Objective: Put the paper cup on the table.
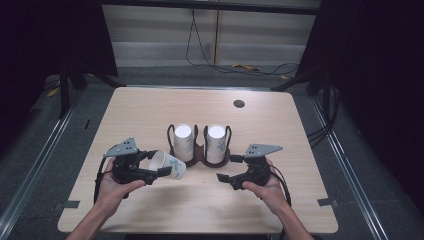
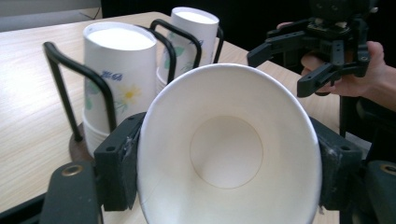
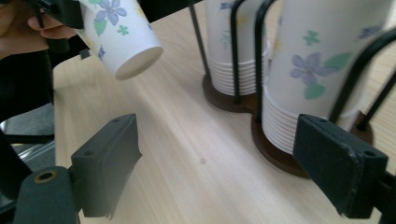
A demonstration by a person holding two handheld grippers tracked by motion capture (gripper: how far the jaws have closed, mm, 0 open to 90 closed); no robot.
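- The paper cup (image 1: 167, 164) is white with small flowers on it, and it lies on its side in the air, just above the table (image 1: 150, 107).
- The left gripper (image 1: 151, 173) is squeezing the paper cup from both sides near its open rim.
- In the left gripper view, the paper cup's (image 2: 227, 147) open mouth faces the camera, with one black jaw pressed on each side.
- The cup sits at the near left of the table, just left of the cup holder (image 1: 200, 161).
- The cup holder is a dark stand with black wire loops, in the middle of the table.
- Two stacks of cups stand in the holder: the left stack (image 1: 183, 142) and the right stack (image 1: 216, 143). Both are upside down.
- The right gripper (image 1: 229, 170) is wide open and holds nothing.
- The right gripper is at the near right, just beside the holder, and its jaws point to the left.
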